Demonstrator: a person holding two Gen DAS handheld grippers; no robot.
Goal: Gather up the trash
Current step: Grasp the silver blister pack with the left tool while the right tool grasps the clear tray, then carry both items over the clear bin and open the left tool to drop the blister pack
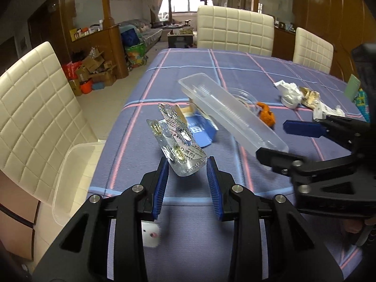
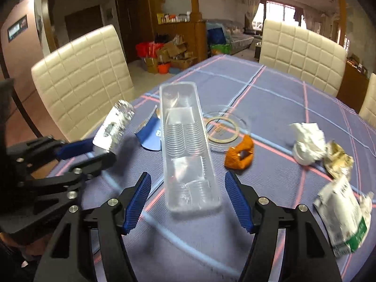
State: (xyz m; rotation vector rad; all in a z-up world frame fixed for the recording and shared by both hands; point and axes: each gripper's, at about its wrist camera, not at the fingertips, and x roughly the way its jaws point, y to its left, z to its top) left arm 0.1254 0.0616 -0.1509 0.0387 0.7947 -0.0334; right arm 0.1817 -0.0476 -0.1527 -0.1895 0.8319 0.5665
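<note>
The left gripper [image 1: 188, 162] is partly closed. Its pads pinch the near end of a silver blister pack [image 1: 178, 141], which is off the table. The pack's long axis runs up and away from the jaws, leaning left. It may be more than one sheet; I cannot tell.

The right gripper [image 2: 187, 176] stands wide open. One clear tray [image 2: 185, 141] lies lengthwise between its jaws with a gap to each pad, so nothing is gripped. The tray's long axis points straight ahead of this gripper. In the left view it slants, its near end by the gripper's lower finger and its far end raised over a box. Whether it rests on anything I cannot tell.

On the checked cloth [image 1: 258, 70] just beyond lie:
- one torn blue box [image 1: 199, 129]
- one clear round lid [image 2: 223, 129]
- one orange peel [image 2: 239, 155]

To the right lie one white paper wad [image 2: 307, 138], one gold wrapper [image 2: 338, 159] touching it, and one white-and-green packet [image 2: 343, 213], which is nearer.

A clear bin [image 1: 70, 176] sits at the table's left edge. Three cream chairs surround the table: left [image 1: 35, 117], far end [image 1: 235, 28] and right [image 1: 312, 49].
</note>
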